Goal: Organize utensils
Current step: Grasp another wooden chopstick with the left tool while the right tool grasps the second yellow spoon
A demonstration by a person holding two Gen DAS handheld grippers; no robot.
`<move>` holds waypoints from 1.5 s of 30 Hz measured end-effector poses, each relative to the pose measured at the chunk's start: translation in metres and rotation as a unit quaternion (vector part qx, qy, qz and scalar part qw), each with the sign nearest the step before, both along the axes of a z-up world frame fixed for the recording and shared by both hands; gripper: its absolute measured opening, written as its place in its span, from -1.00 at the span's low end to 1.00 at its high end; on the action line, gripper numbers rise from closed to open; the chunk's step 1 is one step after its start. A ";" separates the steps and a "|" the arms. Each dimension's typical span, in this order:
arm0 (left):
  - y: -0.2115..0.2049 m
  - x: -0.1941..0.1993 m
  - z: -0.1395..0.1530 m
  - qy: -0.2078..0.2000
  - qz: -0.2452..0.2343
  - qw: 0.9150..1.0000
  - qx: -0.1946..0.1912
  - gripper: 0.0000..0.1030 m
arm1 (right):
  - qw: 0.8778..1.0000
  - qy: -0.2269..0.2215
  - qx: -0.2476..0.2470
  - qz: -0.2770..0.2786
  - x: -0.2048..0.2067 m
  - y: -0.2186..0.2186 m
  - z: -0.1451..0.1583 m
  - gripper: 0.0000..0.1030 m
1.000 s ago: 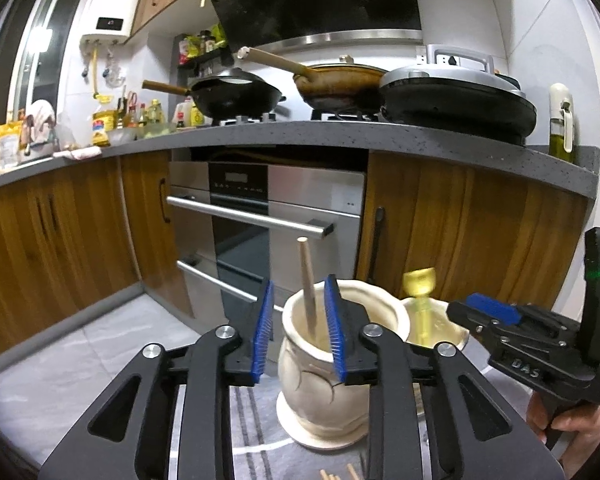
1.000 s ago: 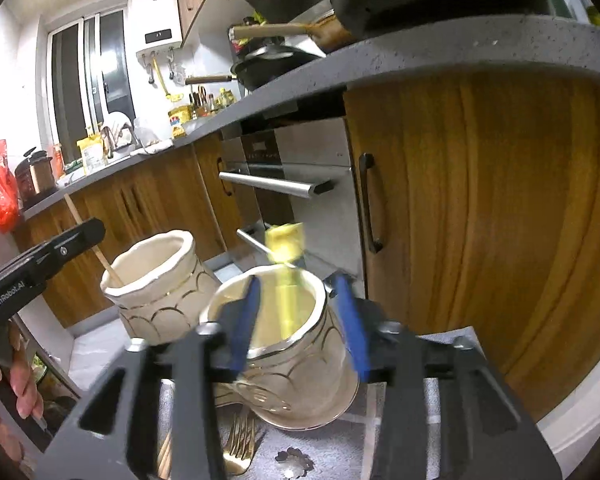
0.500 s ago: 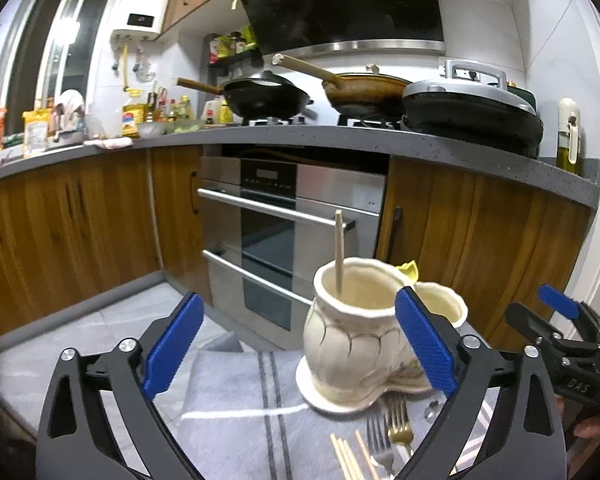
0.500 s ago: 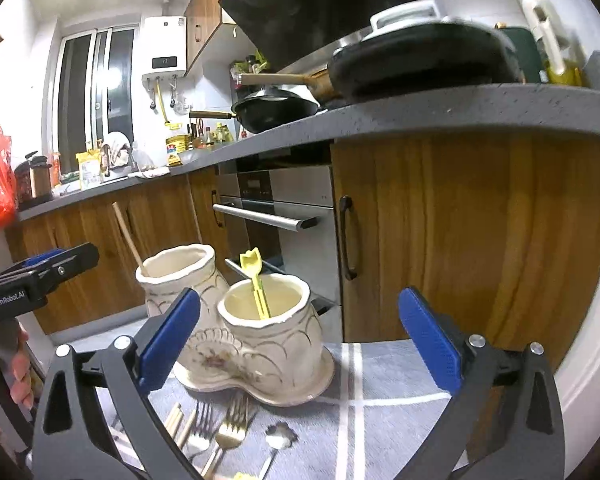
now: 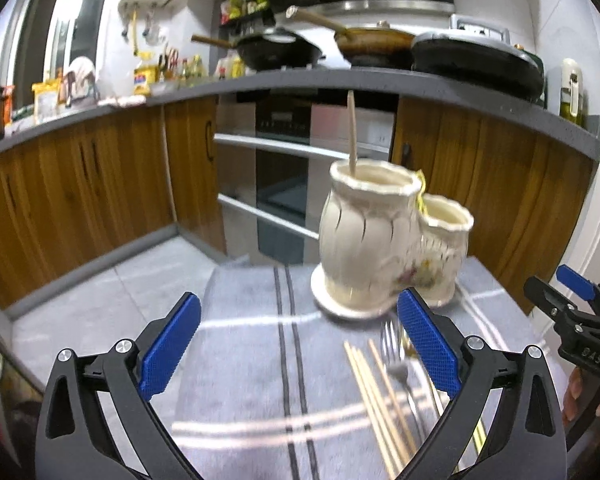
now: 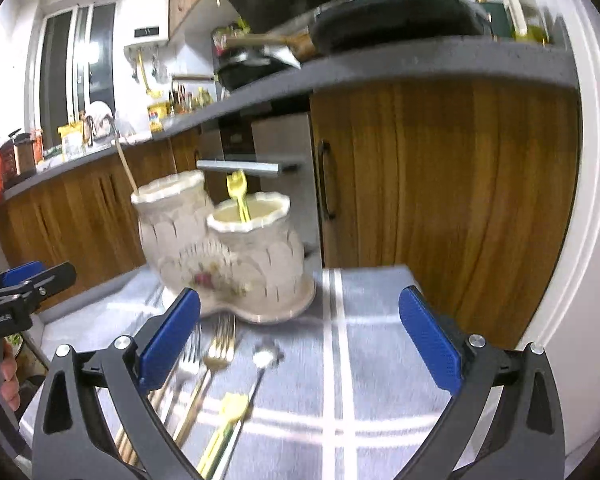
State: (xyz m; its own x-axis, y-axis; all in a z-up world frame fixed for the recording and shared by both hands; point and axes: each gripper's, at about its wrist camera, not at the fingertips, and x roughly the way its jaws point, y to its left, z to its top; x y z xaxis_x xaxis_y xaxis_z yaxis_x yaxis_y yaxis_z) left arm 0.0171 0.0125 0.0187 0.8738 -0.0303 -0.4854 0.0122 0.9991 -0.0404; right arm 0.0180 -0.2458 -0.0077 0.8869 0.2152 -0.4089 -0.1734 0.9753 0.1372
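A cream ceramic double-pot holder stands on a grey striped cloth. A wooden chopstick stands in its taller pot and a yellow fork in the shorter pot. Loose chopsticks and forks lie on the cloth in front of it. In the right wrist view, forks, a spoon and a yellow utensil lie there. My left gripper is open and empty, back from the holder. My right gripper is open and empty too.
Wooden kitchen cabinets and an oven stand behind the cloth's far edge. Pans sit on the counter above. The right gripper shows at the right edge of the left wrist view.
Both grippers opened, releasing the chopstick and the yellow fork into the pots, then pulled back and up from the holder. The loose utensils on the cloth came into view.
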 end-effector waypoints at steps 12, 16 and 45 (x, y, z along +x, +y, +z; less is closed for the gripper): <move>-0.024 0.000 -0.059 0.156 -0.036 0.985 0.068 0.89 | 0.995 0.095 0.003 0.010 0.006 -0.001 -0.027 0.91; -0.029 -0.004 -0.063 0.164 -0.047 0.982 0.082 0.85 | 0.995 0.098 -0.002 0.010 0.005 -0.001 -0.028 0.91; -0.051 -0.008 -0.071 0.204 -0.094 0.971 0.083 -0.07 | 0.994 0.104 -0.009 0.011 0.008 0.002 -0.030 0.91</move>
State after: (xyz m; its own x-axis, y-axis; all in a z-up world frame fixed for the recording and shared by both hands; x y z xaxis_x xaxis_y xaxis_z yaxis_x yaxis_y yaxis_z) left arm 0.0088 -0.0381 -0.0518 0.5937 -0.0632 -0.8022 0.2126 0.9738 0.0807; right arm 0.0257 -0.2442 -0.0377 0.7775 0.2248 -0.5874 -0.1649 0.9741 0.1545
